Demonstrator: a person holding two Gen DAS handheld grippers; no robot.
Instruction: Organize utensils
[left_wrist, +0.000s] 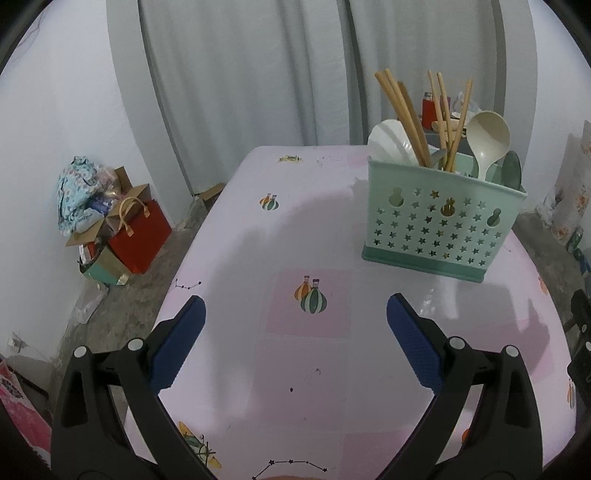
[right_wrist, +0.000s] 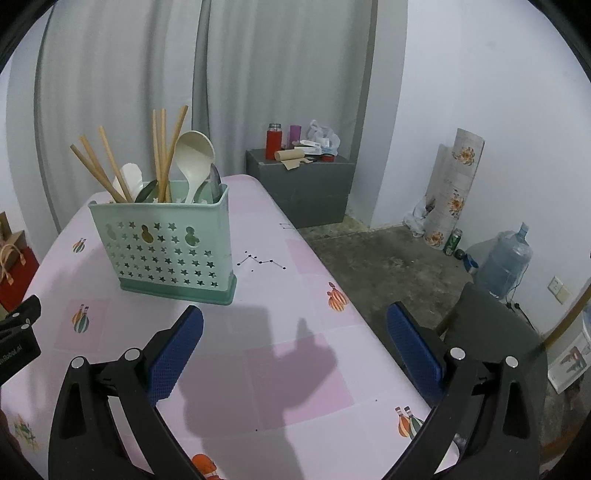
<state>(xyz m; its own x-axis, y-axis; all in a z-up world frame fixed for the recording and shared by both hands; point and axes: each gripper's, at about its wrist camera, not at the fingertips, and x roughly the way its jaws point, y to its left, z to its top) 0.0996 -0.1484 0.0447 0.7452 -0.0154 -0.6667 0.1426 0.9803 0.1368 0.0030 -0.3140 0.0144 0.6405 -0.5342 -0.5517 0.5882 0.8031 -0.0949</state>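
A mint green utensil holder (left_wrist: 439, 221) with star cut-outs stands upright on the pink tablecloth (left_wrist: 295, 229). Wooden chopsticks (left_wrist: 406, 118), a cream ladle (left_wrist: 487, 140), a white spoon (left_wrist: 388, 144) and a green spoon (left_wrist: 511, 168) stick out of it. My left gripper (left_wrist: 295, 306) hangs open above bare cloth, near and left of the holder. In the right wrist view the same holder (right_wrist: 166, 251) stands ahead on the left with its chopsticks (right_wrist: 162, 147) and ladle (right_wrist: 194, 155). My right gripper (right_wrist: 295, 314) is open and empty above the cloth.
The table's left edge drops to a floor with a red bag (left_wrist: 140, 236) and boxes. Right of the table lie bare concrete floor, a grey cabinet (right_wrist: 306, 188) with bottles, a water jug (right_wrist: 506, 262) and a dark chair (right_wrist: 491, 332). The other gripper's body (right_wrist: 18, 332) shows at the left edge.
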